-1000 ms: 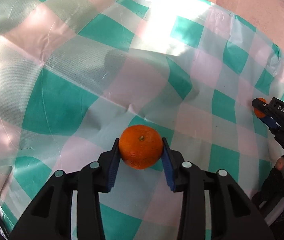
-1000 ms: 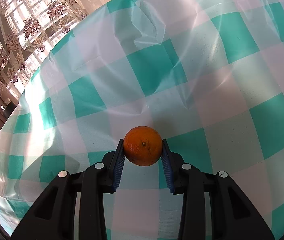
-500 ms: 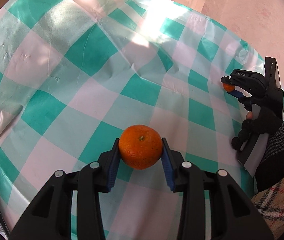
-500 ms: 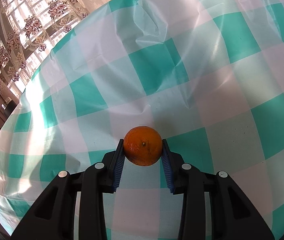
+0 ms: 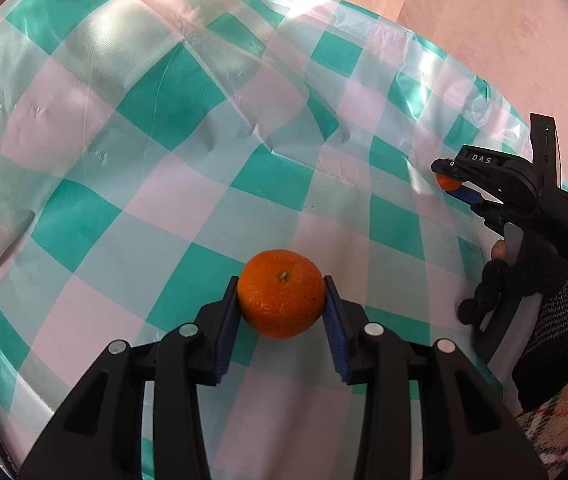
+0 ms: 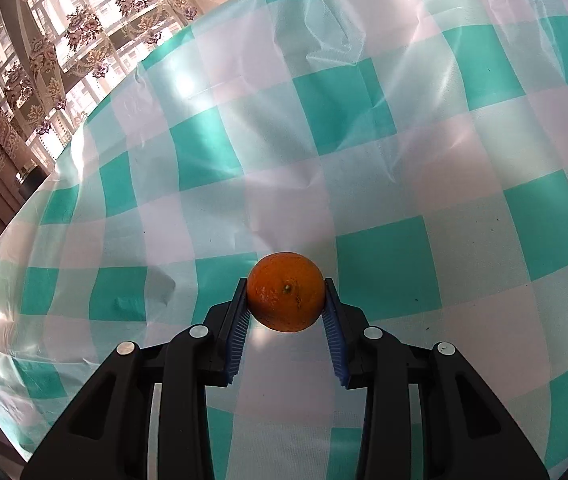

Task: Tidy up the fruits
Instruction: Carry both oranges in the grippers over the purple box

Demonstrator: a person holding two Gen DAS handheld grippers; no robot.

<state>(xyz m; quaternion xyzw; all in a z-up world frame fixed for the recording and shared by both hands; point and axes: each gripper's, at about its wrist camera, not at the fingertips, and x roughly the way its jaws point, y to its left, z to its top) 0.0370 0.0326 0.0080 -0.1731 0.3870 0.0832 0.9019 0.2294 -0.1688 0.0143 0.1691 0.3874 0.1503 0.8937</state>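
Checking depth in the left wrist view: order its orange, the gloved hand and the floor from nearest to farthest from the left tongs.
1. Orange: clamped in the left tongs.
2. Gloved hand: right, over the table.
3. Floor: beyond the table's far edge.

bright window glare on tablecloth [image 6: 187, 84]; fisheye-warped edges.

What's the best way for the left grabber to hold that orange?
Across its widest middle, one pad on each side, just as the left gripper holds the orange now. The fruit is round, so the blue pads only sit steady on opposite sides of the belly, with the stem dimple left facing up between them.
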